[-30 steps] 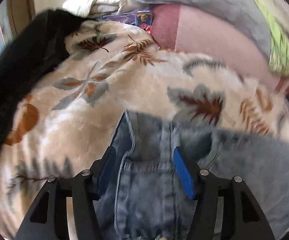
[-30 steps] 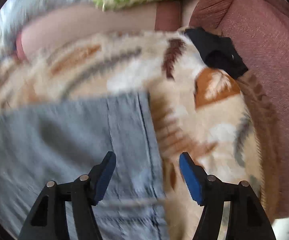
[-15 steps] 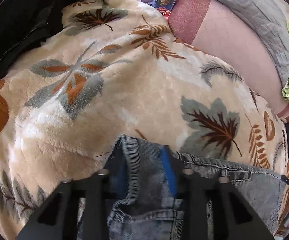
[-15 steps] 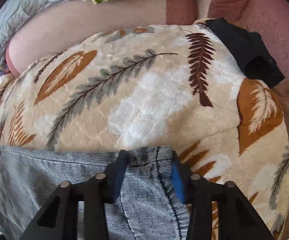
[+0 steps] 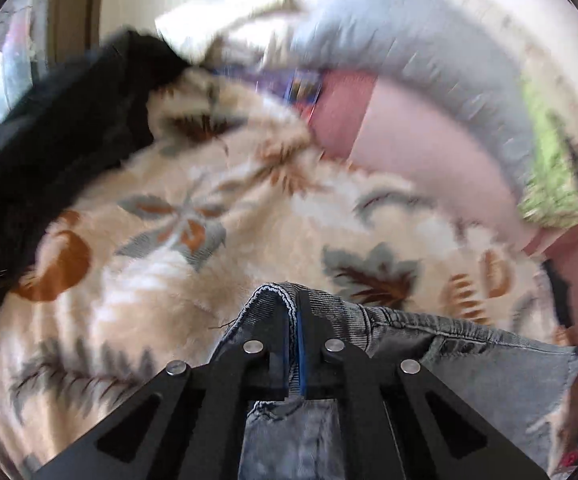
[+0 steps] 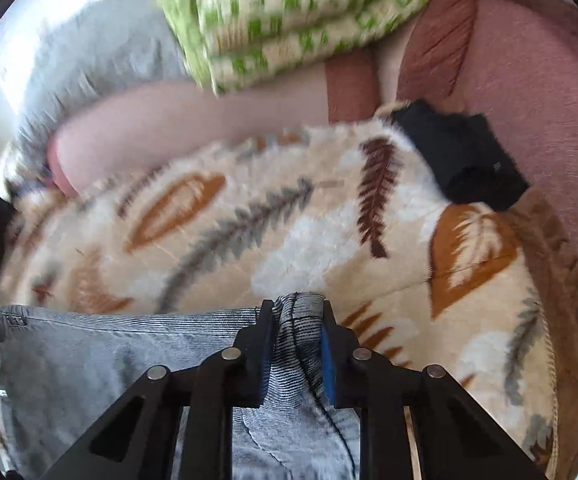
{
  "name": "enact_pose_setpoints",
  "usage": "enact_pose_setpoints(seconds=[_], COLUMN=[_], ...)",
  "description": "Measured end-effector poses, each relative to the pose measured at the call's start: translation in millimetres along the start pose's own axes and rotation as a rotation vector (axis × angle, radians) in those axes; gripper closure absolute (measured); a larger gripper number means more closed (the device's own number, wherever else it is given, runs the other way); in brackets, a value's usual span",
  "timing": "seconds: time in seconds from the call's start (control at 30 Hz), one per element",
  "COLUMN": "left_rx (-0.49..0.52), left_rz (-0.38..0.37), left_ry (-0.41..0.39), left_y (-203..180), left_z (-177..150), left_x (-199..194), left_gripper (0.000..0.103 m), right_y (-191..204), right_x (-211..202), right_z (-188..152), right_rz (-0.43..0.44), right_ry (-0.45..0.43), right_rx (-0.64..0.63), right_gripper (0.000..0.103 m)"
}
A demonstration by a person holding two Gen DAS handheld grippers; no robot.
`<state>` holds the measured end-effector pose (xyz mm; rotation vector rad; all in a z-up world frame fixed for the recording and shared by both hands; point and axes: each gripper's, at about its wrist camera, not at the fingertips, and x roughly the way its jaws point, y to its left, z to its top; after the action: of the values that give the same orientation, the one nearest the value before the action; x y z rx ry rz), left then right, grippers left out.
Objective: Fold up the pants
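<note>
Both grippers are clamped on the pants [image 5: 469,356], my left gripper [image 5: 293,312] and my right gripper [image 6: 295,316] each pinching an end of the waistband, stretched over the leaf-patterned blanket [image 6: 309,220].

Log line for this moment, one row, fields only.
left claw: shut on jeans waistband | right claw: shut on jeans waistband | jeans over leaf-print blanket | views motion-blurred

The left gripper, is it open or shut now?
Shut: the left gripper pinches the jeans edge, with almost no gap between its fingers.
</note>
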<state>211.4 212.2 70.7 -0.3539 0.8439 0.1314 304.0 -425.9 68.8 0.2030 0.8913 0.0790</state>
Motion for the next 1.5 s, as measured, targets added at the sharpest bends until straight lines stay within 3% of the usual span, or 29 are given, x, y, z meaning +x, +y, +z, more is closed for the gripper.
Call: enact_pose_setpoints(seconds=[0.13, 0.23, 0.33, 0.4, 0.47, 0.57, 0.63, 0.67, 0.8, 0.87, 0.97, 1.03, 1.07, 1.1, 1.23, 1.27, 1.3, 1.33, 1.37, 1.47, 1.5], left_rx=[0.007, 0.019, 0.024, 0.073, 0.083, 0.067, 0.02, -0.018, 0.019, 0.061, 0.167, 0.201, 0.219, 0.233, 0.247, 0.241, 0.238, 0.237, 0.233, 0.246, 0.26], left_rz=[-0.089, -0.123, -0.146, -0.084, -0.044, 0.079, 0.105, 0.1, 0.094, 0.054, 0.02, 0.023, 0.021, 0.034, 0.069, 0.059, 0.051, 0.051, 0.051, 0.055, 0.057], left_ry=[-0.099, -0.089, 0.037, 0.185, 0.276, 0.266, 0.246, 0.227, 0.123, 0.103, 0.108, 0.144, 0.161, 0.186, 0.244, 0.242, 0.242, 0.245, 0.251, 0.256, 0.245], left_y=[9.7, 25.5, 50.3, 63.7, 73.7, 82.5, 86.5, 87.4, 61.4, 38.9, 1.5, -12.5, -18.0, -21.6, -19.1, -16.7, -14.8, -13.6, -12.4, -16.4, -18.0], left_z=[-39.6, -80.7, -128.7, -158.5, -173.1, -169.3, -159.1, -151.4, -140.5, -141.3, -152.0, -160.8, -166.5, -171.3, -186.5, -185.7, -183.5, -181.5, -179.3, -179.0, -180.2], left_x=[-86.0, -118.7, -119.7, -101.1, -88.3, -86.7, -89.8, -93.6, -110.9, -111.5, -96.0, -77.3, -67.5, -57.3, -38.5, -38.8, -38.6, -38.5, -38.6, -46.6, -53.4], left_gripper=[0.1, 0.1, 0.097, 0.095, 0.091, 0.091, 0.068, 0.062, 0.057, 0.05, 0.044, 0.044, 0.044, 0.044, 0.044, 0.044, 0.044, 0.044, 0.044, 0.044, 0.044], right_y=[-20.1, -35.3, -54.1, -62.9, -68.3, -76.2, -78.5, -79.3, -76.1, -72.0, -76.0, -71.9, -67.1, -63.3, -48.0, -42.9, -40.8, -42.8, -48.9, -63.4, -66.4], right_x=[-65.5, -97.4, -105.9, -88.4, -80.7, -98.7, -107.6, -111.7, -122.8, -114.5, -90.8, -82.5, -80.2, -80.7, -98.9, -98.8, -90.0, -79.8, -67.7, -81.6, -89.0], right_z=[-39.9, -92.0, -158.6, -204.5, -229.0, -227.5, -219.0, -215.8, -205.0, -201.3, -210.2, -215.6, -216.6, -216.8, -216.1, -219.3, -225.2, -230.0, -234.5, -225.3, -221.3], right_rz=[0.093, 0.158, 0.175, 0.171, 0.163, 0.168, 0.164, 0.159, 0.153, 0.136, 0.117, 0.118, 0.074, 0.055, -0.021, -0.087, -0.133, -0.118, -0.083, -0.062, -0.049], right_ry=[-0.092, -0.099, -0.029, 0.119, 0.173, 0.128, 0.114, 0.104, 0.088, 0.113, 0.222, 0.261, 0.273, 0.277, 0.26, 0.266, 0.294, 0.335, 0.373, 0.31, 0.279], right_rx=[0.028, 0.032, 0.029, 0.013, 0.021, 0.071, 0.097, 0.115, 0.148, 0.165, 0.204, 0.199, 0.171, 0.143, 0.023, -0.048, -0.106, -0.114, -0.095, -0.008, 0.015], right_gripper=[0.082, 0.082, 0.082, 0.082, 0.078, 0.074, 0.047, 0.034, 0.034, 0.034, 0.034, 0.062, 0.079, 0.083, 0.084, 0.084, 0.084, 0.082, 0.077, 0.049, 0.048])
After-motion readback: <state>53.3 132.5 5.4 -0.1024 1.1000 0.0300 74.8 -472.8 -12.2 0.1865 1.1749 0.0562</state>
